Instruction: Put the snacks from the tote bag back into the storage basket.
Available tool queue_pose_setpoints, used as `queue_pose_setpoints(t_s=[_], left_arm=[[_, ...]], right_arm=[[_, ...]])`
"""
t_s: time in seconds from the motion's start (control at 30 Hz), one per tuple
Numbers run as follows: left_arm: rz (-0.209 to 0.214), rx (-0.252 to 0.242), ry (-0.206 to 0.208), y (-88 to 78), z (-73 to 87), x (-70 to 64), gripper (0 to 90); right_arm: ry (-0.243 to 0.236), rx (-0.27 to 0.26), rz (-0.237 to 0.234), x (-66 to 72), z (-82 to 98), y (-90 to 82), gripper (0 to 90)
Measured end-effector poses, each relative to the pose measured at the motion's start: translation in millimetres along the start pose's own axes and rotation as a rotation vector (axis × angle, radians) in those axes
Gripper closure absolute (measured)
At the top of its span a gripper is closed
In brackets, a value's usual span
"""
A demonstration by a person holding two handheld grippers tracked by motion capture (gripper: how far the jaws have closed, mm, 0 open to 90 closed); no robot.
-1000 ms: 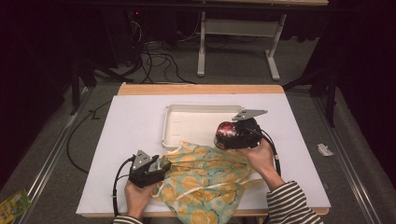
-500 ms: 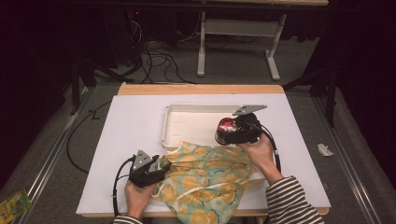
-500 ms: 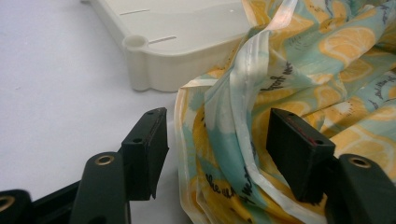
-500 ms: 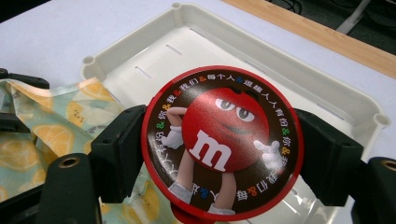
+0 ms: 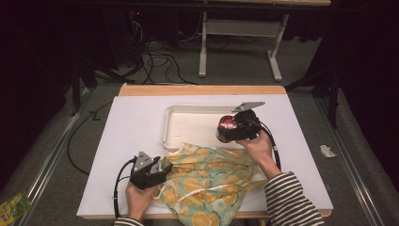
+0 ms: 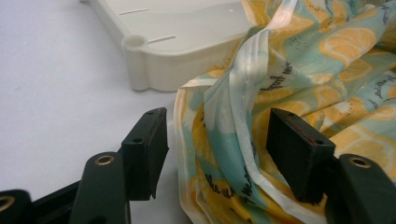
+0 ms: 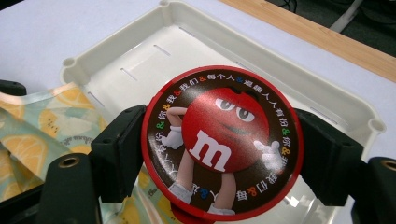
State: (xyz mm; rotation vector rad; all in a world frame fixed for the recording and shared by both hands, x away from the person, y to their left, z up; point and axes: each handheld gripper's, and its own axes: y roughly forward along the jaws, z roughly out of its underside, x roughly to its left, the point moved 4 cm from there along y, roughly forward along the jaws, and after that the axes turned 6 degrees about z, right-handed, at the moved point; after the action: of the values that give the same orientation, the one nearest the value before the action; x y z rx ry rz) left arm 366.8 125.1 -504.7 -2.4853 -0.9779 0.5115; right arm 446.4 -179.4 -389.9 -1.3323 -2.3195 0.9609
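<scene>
High view of a white-covered table point(image 5: 131, 127) with a shallow cream plastic tray point(image 5: 179, 125) at centre. Just in front of the tray, a crumpled lemon-print bag point(image 5: 211, 181) of thin glossy plastic, spilling toward the table's near edge and lapping against the tray's front wall.

Right gripper point(image 5: 229, 128) held above the tray's right end, jaws clamped on either side of a round red-rimmed candy tin point(image 7: 223, 142). In the right gripper view, tin lid facing the camera, printed with a red cartoon candy figure and a ring of small characters; tray floor directly beneath and behind it, a corner of the bag at lower left. Tin raised off the tray, not resting.

Left gripper point(image 6: 219, 154) low at the bag's left edge, jaws spread wide with a folded ridge of the bag between them, not yet pinched. Tray corner just beyond.

Handling, judged from appearance: tin probably rigid and fairly light, smooth-sided and likely to slip or rotate if gripped loosely; best held across its widest part at the rim, as now. Bag soft, floppy and slick, with no shape of its own; best taken at a doubled fold or hem near the edge, where several layers bunch together, rather than at a single flat sheet.
</scene>
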Motion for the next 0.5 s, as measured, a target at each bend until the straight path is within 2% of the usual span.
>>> queue_pose_setpoints(t_s=[0.5], left_arm=[[0.004, -0.003, -0.001, -0.2, 0.0, 0.2, 39.1]], right_arm=[[0.014, 0.031, 0.015, -7.2, -7.5, 22.5, 24.8]])
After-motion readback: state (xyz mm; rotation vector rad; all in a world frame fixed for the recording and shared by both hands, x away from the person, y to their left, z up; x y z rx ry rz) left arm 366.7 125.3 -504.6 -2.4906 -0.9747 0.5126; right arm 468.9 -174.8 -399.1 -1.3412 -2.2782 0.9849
